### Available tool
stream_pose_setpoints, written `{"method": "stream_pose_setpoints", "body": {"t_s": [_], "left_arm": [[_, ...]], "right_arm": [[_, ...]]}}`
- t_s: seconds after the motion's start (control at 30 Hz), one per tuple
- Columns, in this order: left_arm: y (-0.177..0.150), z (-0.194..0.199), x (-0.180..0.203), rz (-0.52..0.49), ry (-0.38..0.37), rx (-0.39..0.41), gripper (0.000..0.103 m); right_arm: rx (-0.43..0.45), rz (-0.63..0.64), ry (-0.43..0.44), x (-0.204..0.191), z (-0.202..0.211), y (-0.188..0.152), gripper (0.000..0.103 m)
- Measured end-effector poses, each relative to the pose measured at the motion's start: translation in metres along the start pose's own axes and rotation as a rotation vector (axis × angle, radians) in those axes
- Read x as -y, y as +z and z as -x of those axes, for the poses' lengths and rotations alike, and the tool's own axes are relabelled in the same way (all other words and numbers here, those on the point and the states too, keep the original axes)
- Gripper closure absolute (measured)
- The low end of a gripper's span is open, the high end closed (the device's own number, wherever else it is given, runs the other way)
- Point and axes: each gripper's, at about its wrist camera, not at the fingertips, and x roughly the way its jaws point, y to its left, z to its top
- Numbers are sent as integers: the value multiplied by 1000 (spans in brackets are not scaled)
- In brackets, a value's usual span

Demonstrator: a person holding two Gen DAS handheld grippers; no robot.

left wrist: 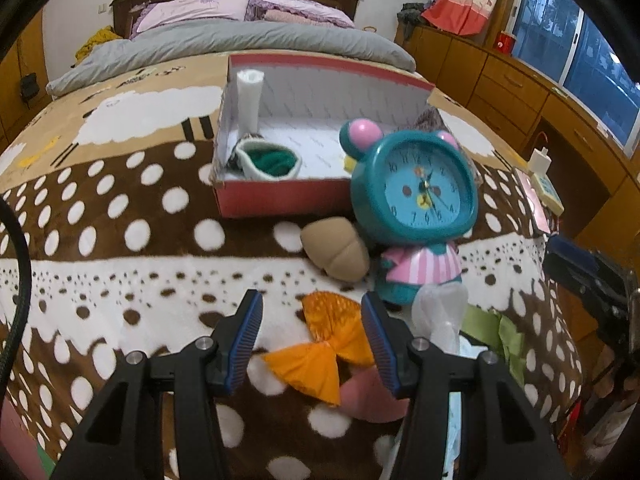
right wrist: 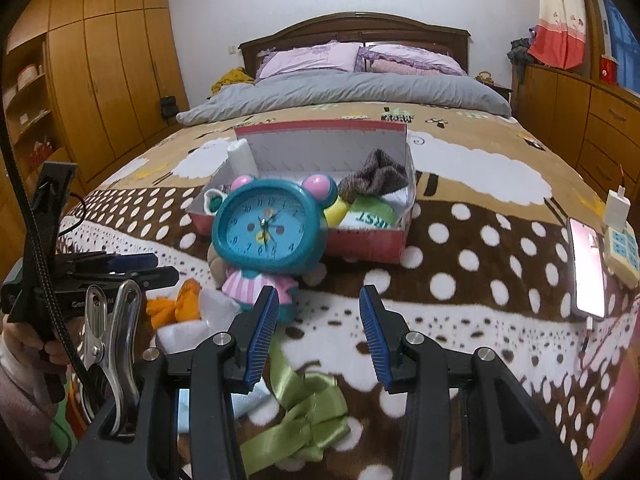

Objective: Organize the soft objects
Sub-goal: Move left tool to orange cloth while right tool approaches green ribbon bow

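Note:
A red open box (left wrist: 280, 200) (right wrist: 368, 242) sits on the bed and holds a green-and-white knit item (left wrist: 269, 160), a white roll (left wrist: 250, 98), a brown knit item (right wrist: 376, 178) and a green-white cloth (right wrist: 370, 216). My left gripper (left wrist: 312, 344) is open, its jaws on either side of an orange bow (left wrist: 324, 354) (right wrist: 176, 304) lying on the blanket. A tan plush piece (left wrist: 338, 254) lies just beyond it. My right gripper (right wrist: 319, 338) is open and empty above the blanket, with a green ribbon (right wrist: 308, 412) below it. A white sock (right wrist: 192, 326) (left wrist: 438, 312) lies by the clock.
A teal and pink alarm clock (left wrist: 416, 196) (right wrist: 266, 232) stands in front of the box. A phone (right wrist: 588, 268) and power strip (right wrist: 620, 248) lie at the bed's right edge. A wardrobe (right wrist: 100, 80) stands left, drawers (left wrist: 500, 76) right. Grey duvet (right wrist: 344, 92) and pillows lie at the far end.

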Motion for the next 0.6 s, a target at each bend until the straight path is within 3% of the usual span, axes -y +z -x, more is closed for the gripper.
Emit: {"method": "stream_pose_setpoints", "body": {"t_s": [0.6], "left_arm": [[-13,-16,10,-14,-12,-47,49]], "right_arm": [[-73,10,-4,-3,4,-40,60]]}}
